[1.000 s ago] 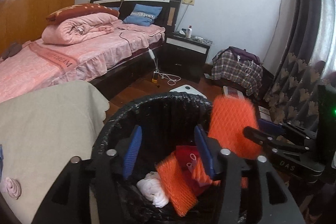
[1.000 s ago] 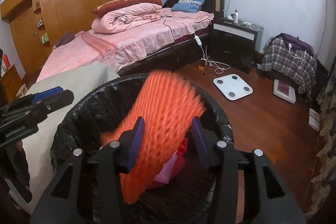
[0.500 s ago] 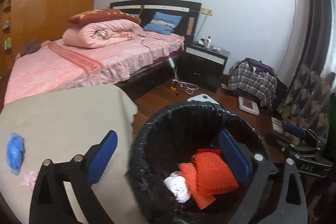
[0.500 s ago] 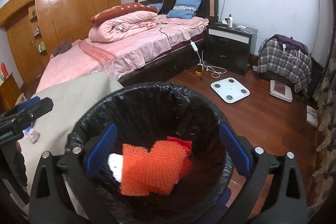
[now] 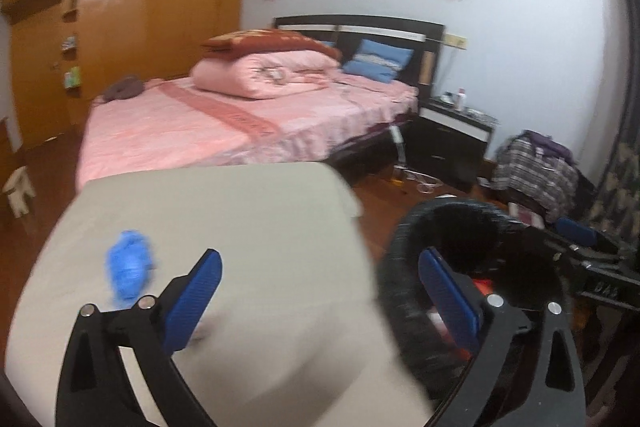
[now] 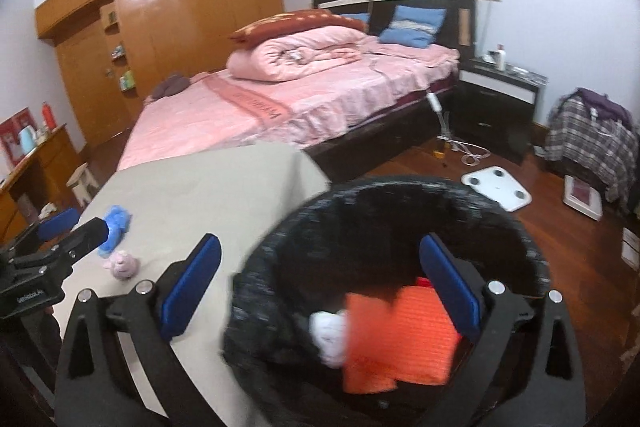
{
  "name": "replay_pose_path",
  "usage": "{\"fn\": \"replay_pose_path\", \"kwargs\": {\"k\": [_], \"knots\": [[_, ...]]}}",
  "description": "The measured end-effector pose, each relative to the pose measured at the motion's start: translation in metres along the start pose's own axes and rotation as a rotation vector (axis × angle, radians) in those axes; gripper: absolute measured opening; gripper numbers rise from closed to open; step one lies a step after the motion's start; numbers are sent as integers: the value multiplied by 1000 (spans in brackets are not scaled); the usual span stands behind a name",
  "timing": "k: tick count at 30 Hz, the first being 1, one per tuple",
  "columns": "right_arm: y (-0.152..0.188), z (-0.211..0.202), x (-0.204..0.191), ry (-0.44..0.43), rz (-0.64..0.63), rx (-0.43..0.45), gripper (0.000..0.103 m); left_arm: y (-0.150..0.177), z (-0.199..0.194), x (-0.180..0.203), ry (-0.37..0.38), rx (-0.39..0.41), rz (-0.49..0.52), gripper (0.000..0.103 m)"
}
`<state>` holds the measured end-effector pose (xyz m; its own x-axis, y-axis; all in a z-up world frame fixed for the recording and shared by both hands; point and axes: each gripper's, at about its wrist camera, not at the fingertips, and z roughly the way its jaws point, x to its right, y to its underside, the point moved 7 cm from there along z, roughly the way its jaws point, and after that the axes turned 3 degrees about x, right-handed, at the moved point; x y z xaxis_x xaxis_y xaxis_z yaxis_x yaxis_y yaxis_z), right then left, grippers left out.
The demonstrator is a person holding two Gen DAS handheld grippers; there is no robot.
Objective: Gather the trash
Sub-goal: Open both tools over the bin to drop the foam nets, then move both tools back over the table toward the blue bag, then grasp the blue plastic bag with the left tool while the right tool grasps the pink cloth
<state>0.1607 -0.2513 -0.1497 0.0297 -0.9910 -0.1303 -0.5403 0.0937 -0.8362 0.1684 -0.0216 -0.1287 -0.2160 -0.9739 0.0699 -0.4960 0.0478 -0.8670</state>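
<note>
A bin lined with a black bag (image 6: 472, 199) (image 5: 404, 239) stands beside a table with a beige cloth (image 5: 248, 227) (image 6: 192, 195). Inside it lie orange foam nets (image 6: 400, 339) and a white wad (image 6: 328, 335). On the cloth rest a crumpled blue piece (image 5: 128, 267) (image 6: 116, 223) and a small pink wad (image 6: 124, 265). My left gripper (image 5: 318, 271) is open and empty, straddling the table's edge and the bin rim. My right gripper (image 6: 318, 259) is open and empty, over the bin's near left rim. The left gripper's fingers (image 6: 68, 219) show at the left of the right wrist view.
A pink bed (image 6: 320, 95) lies behind the table, a dark nightstand (image 6: 496, 107) to its right. A white scale (image 6: 496, 187), cables and a plaid-covered seat (image 6: 588, 143) sit on the wooden floor. Wooden wardrobes (image 5: 128, 27) line the far left wall.
Both grippers opened wide and let the orange nets drop into the bin. Both then swung left and rose a little, bringing the table and its blue piece into view.
</note>
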Motion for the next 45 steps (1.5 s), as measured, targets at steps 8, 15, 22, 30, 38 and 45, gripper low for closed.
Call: {"fn": "replay_pose_path", "kwargs": {"k": [8,15,22,30,38,45], "knots": [[-7,29,-89,-126,-60,-5,97,19,-12,-109,-176,-5,-78,97],[-3,60,-172,-241,-103,-29,97,34,-18,-176,-272,-11,-82,97],[25,93,-227,-286,-123,-101,97,57,-15,-227,-312,-45,-121,97],[60,128,-264,-282,-170,-205,97,85,-11,-263,-335,-84,-165,97],[81,146,-288,-310,-220,-276,93,91,-8,-277,-341,-94,-183,97],[98,151,-295,-357,-241,-339,57,92,-3,-281,-338,-101,-196,96]]}}
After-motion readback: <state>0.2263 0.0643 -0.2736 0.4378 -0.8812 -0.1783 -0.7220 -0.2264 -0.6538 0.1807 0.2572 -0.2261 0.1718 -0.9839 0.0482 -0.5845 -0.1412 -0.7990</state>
